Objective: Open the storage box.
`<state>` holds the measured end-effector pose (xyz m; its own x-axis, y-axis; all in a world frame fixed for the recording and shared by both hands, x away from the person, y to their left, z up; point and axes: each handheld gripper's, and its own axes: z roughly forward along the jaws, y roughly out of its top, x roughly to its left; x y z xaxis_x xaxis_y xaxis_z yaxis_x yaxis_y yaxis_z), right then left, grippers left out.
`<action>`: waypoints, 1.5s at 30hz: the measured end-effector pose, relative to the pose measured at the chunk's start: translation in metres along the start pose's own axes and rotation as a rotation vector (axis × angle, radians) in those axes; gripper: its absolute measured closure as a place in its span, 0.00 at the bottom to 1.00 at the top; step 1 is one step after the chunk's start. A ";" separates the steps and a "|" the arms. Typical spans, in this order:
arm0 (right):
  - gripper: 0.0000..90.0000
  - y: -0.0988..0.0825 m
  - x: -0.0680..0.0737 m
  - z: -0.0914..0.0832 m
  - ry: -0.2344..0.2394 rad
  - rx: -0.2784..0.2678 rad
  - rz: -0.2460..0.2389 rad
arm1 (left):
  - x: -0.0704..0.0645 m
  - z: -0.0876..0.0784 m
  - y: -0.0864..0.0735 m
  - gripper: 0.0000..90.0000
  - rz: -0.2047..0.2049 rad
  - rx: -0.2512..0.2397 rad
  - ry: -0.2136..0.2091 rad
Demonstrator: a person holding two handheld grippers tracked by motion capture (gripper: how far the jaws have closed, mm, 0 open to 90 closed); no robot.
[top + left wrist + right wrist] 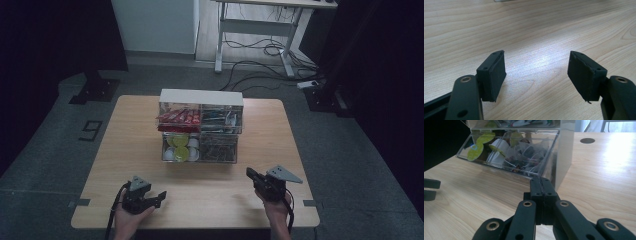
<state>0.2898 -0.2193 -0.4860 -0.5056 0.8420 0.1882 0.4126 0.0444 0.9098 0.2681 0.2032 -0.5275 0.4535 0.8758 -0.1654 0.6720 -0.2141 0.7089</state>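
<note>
One clear organizer (201, 131) stands on one tabletop (130, 150), split into four compartments: one with red packets (179, 116), one with round capsules (180, 148), two with mixed sachets. Two grippers: the left gripper (161, 196) and the right gripper (249, 173). One desk (260, 30) stands behind

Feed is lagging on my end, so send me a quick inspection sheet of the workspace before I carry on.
Surface: wooden table, bare near the front edge.
Job's things: clear organizer at mid-table, with red packets in an upper bin, green-lidded pods and tea bags in the lower bins.
Clutter: nothing seen.
Grippers: left gripper open, empty; right gripper shut, empty, pointing at the organizer.
Cables: loose cords on the floor behind.
Surroundings: desk frame, dark stands.
</note>
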 end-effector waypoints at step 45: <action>0.99 0.009 0.042 0.069 0.104 0.062 -0.067 | 0.004 -0.002 -0.001 0.34 -0.010 0.001 -0.013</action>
<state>0.3244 -0.1463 -0.4954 -0.6077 0.7761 0.1684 0.4200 0.1342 0.8976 0.2680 0.2079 -0.5272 0.4540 0.8723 -0.1816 0.6775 -0.2056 0.7062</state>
